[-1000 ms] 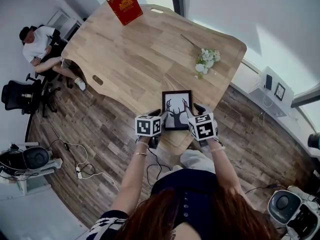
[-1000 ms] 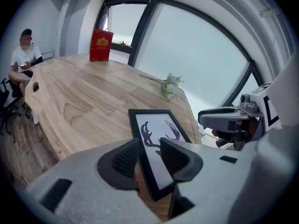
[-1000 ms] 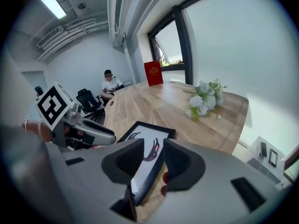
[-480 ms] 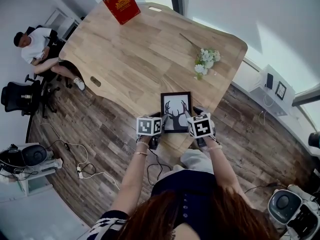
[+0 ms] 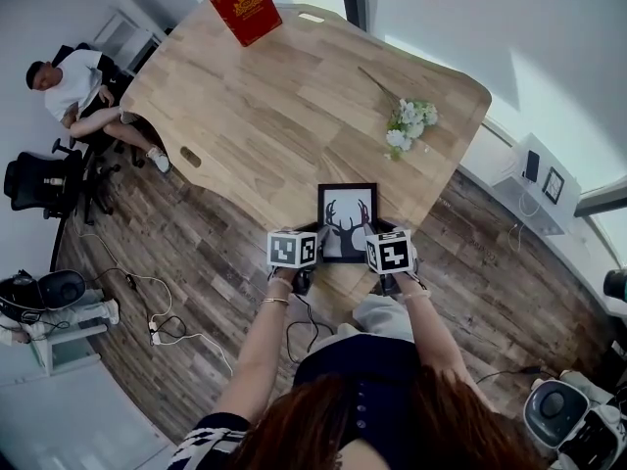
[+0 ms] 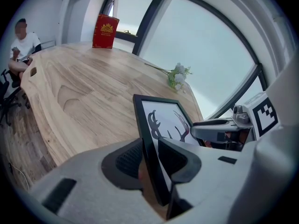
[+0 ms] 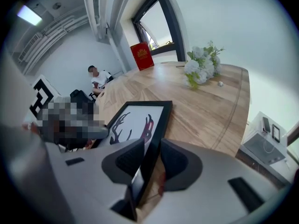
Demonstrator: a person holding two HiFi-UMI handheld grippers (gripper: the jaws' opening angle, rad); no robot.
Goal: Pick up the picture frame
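Black picture frame (image 5: 346, 213) is lying on the wooden table (image 5: 274, 96) while the left gripper (image 6: 149, 160) and right gripper (image 7: 152, 160), jaws just closing, are pinching its side edges.

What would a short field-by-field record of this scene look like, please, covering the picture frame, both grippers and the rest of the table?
Picture frame: black, antler print, lying by the near edge of the wooden table
Left gripper: jaws have just been closing; the frame's left rail is between them, pads look pressed on it
Right gripper: jaws have just been closing; the frame's right rail is between them, pads look pressed on it
Elsewhere on table: white flowers at the right, red book at the far end
Background: person seated at the left
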